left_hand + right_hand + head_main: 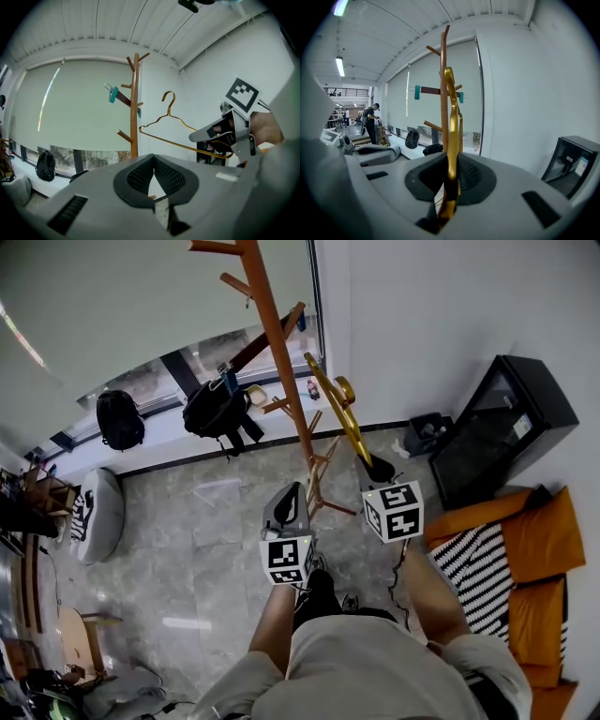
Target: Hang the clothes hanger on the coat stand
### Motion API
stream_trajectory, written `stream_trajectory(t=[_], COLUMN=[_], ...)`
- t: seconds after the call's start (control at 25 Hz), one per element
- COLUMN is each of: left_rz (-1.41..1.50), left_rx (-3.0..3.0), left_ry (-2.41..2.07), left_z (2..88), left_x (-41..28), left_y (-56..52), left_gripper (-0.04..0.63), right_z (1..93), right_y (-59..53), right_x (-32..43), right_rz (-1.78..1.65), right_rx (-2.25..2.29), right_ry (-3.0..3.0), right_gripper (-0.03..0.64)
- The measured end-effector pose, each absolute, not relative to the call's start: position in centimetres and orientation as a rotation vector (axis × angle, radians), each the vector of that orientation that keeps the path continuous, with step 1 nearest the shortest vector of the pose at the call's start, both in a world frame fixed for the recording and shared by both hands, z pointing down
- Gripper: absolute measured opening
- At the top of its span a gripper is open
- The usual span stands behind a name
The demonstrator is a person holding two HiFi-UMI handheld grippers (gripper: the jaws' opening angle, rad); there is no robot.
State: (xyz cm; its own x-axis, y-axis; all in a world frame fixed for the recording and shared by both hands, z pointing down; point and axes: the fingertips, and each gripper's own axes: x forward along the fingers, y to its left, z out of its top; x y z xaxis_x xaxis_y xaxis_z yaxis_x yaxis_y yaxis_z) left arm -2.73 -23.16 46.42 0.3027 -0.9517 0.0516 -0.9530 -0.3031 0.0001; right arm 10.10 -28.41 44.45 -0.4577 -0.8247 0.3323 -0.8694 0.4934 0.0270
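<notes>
1. Head view: the right tool point(377, 469) is closed tight on the thin gold metal clothes hanger point(330, 395), gripping its lower end.
2. The hanger points up. Its hook is just beside the tall brown wooden coat stand point(272, 329), with a small gap, and it is not on any peg.
3. The left tool point(289, 495) is pinched narrow and holds nothing. It is low, near the stand's feet.
4. The white wall point(450, 315) is close on the right edge. The grey tiled floor point(187, 549) gives room on the left.
</notes>
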Motion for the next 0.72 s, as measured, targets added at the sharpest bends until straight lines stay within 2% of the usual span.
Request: stream_trajectory(t=[0.72], left_rz=[0.014], left_rx=[2.492], left_ry=[-1.862], left_z=[45.0], left_x=[-9.3], left_y=[-34.2], left_gripper=[0.009], right_z=[40.4], right_y=[-39.2], right_x=[5.0], right_rz=[0.136], right_rx=[1.428], right_ry=[-2.432], right_gripper=[0.034])
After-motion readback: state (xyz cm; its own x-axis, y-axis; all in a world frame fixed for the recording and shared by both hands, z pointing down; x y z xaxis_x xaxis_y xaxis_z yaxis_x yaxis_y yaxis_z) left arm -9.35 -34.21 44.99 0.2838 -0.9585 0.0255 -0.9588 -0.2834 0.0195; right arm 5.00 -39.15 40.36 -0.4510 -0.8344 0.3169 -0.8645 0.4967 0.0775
